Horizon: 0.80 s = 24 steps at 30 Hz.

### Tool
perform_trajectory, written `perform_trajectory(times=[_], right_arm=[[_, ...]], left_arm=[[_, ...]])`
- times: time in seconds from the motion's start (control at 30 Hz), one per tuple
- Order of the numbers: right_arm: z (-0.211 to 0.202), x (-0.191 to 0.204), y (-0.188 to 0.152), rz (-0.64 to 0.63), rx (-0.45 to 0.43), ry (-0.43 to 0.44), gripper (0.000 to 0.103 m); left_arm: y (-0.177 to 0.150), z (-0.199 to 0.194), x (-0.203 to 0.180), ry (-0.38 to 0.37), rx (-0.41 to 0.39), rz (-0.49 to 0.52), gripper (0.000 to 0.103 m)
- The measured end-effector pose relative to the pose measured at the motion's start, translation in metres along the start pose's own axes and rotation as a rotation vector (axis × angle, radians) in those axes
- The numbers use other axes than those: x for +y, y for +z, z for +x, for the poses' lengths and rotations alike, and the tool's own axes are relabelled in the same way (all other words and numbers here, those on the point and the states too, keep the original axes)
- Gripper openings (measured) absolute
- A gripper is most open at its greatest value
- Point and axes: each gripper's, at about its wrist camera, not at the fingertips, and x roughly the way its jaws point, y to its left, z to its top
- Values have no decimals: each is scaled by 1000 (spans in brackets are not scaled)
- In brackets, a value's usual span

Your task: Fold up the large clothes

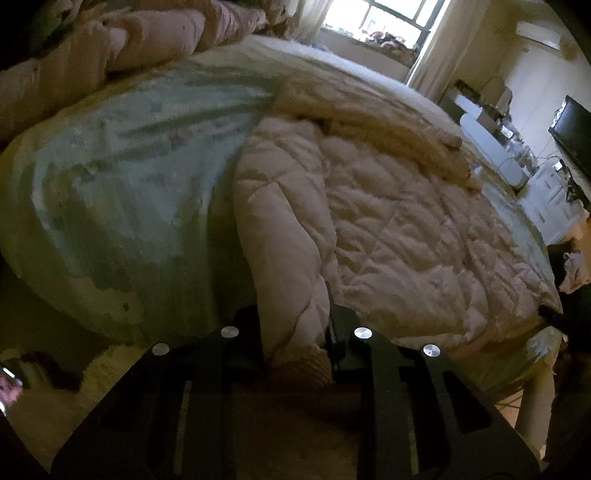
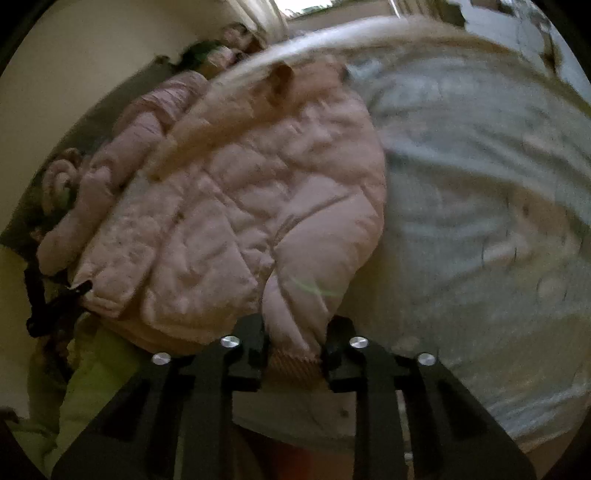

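Observation:
A pale pink quilted puffer jacket (image 1: 388, 221) lies spread on a bed with a light green sheet (image 1: 122, 177). My left gripper (image 1: 295, 332) is shut on a jacket sleeve near its ribbed cuff (image 1: 306, 363). In the right wrist view the same jacket (image 2: 240, 206) lies on the sheet (image 2: 480, 184). My right gripper (image 2: 295, 343) is shut on the other sleeve, its ribbed cuff (image 2: 295, 365) between the fingers. The jacket's fur-trimmed hood (image 1: 369, 122) lies at the far side.
A rolled pink quilt (image 1: 110, 62) lies along the head of the bed. A window (image 1: 384, 22) with curtains is beyond it. A white cabinet (image 1: 546, 199) and a dark screen (image 1: 572, 129) stand at the right. The bed's edge runs close under both grippers.

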Motion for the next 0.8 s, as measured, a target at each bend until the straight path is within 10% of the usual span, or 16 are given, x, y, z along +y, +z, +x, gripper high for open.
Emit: perform_trajectory(times=[0.27,0.8], right_arm=[[-36,23,46,-76,-223,81,16],[-30,28,100,-36,-381,114,16]], left_arm=[[18,-11,-8,4,-56,5,16],[60,-29,-19,15,-169,20,16]])
